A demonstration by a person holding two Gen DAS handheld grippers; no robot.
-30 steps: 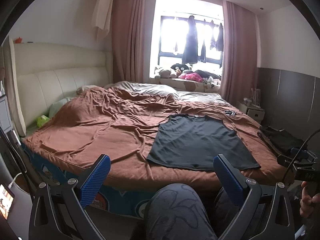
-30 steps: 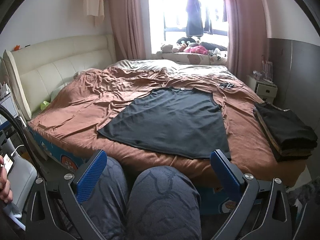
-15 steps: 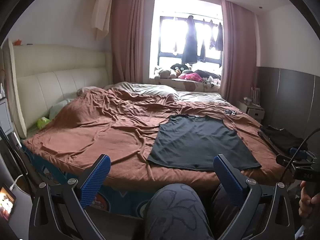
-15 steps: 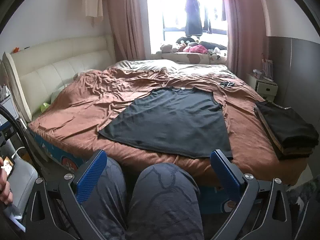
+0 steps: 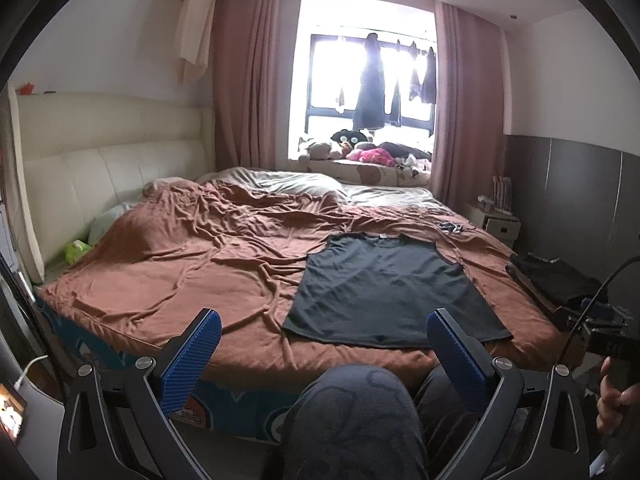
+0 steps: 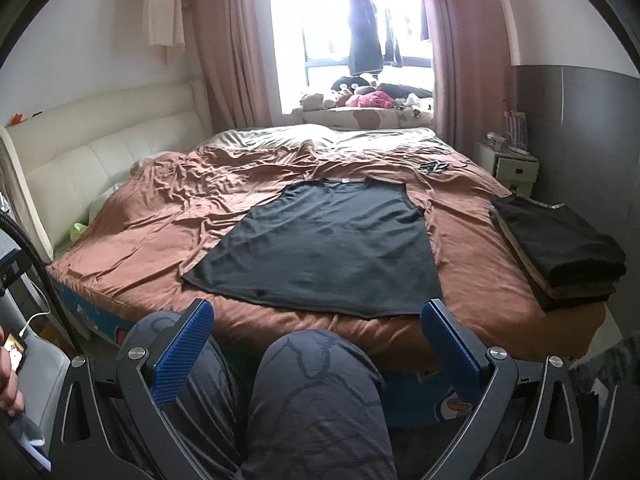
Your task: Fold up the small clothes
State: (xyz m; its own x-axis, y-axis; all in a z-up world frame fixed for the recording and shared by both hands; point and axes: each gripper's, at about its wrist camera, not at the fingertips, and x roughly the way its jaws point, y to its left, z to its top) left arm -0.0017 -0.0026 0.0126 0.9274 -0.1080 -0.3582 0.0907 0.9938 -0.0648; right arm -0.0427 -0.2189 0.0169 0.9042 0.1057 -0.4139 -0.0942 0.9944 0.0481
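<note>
Hardly anything has shifted vs. a second ago: both cameras sit a touch differently, but the dark sleeveless top of thin knit fabric (image 6: 328,240) lies just where it was, spread flat on the rumpled rust-brown bedspread (image 5: 192,264), neckline toward the window, hem toward the near edge of the bed. No corner lifted, no crease added, so folding of this piece hasn't begun; I'd judge this as a pause before the first reach.

Left gripper (image 5: 324,354) hangs low in front of the bed w/ its blue-padded fingers (image 5: 192,356) spread wide, nothing between them, touching nothing. Right gripper (image 6: 320,342) is the same: fingers (image 6: 182,350) wide apart, empty, held over the person's knees in patterned grey trousers (image 6: 320,396). Both are well short of the top's hem.

Off to the right edge of the bed sits a stack of folded dark garments (image 6: 560,248), apart from the top, prob. earlier finished pieces, though the view can't confirm that. Small dark tangle (image 6: 434,167) beyond the top's shoulder is too small to identify.

Next move likely calls for both grippers to go fwd. to the hem corners or one side edge; thin fabric may drag on the wrinkled spread.
</note>
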